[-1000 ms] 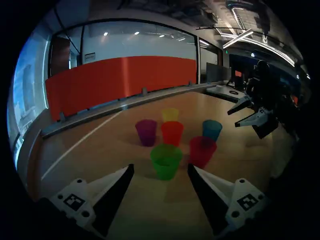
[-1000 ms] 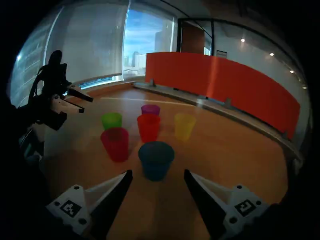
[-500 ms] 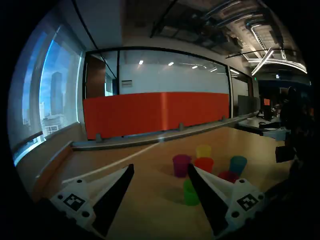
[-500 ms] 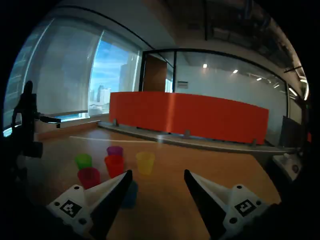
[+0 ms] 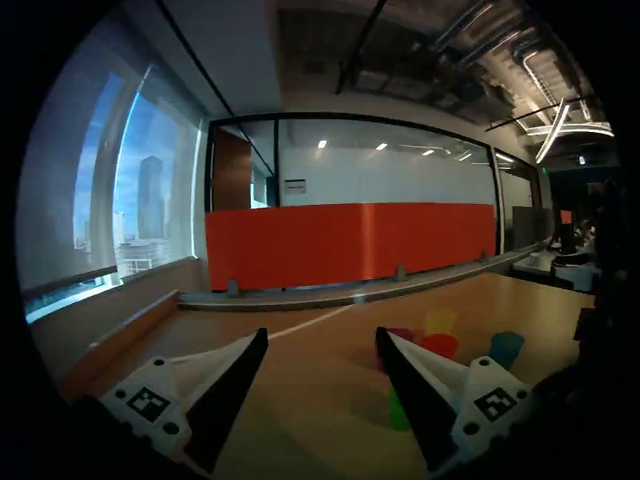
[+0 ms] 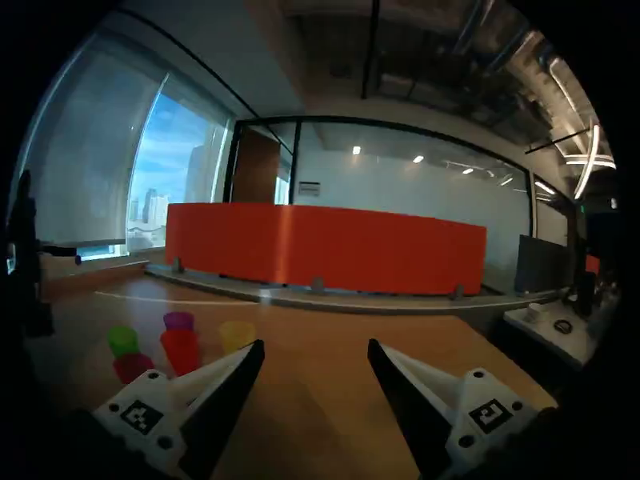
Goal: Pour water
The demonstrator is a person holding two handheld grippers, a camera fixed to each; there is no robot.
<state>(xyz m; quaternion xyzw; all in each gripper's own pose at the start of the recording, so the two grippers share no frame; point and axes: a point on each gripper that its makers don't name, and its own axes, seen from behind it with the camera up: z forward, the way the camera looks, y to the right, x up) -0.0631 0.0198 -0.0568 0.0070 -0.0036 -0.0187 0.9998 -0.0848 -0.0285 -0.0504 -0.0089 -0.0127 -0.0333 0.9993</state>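
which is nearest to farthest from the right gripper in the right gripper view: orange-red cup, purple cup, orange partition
1. orange-red cup, low on the left, nearest the right gripper.
2. purple cup, just behind the orange-red one, also on the left.
3. orange partition, far back, across the middle of the view.

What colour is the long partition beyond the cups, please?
Orange-red; the partition shows best in the right gripper view.
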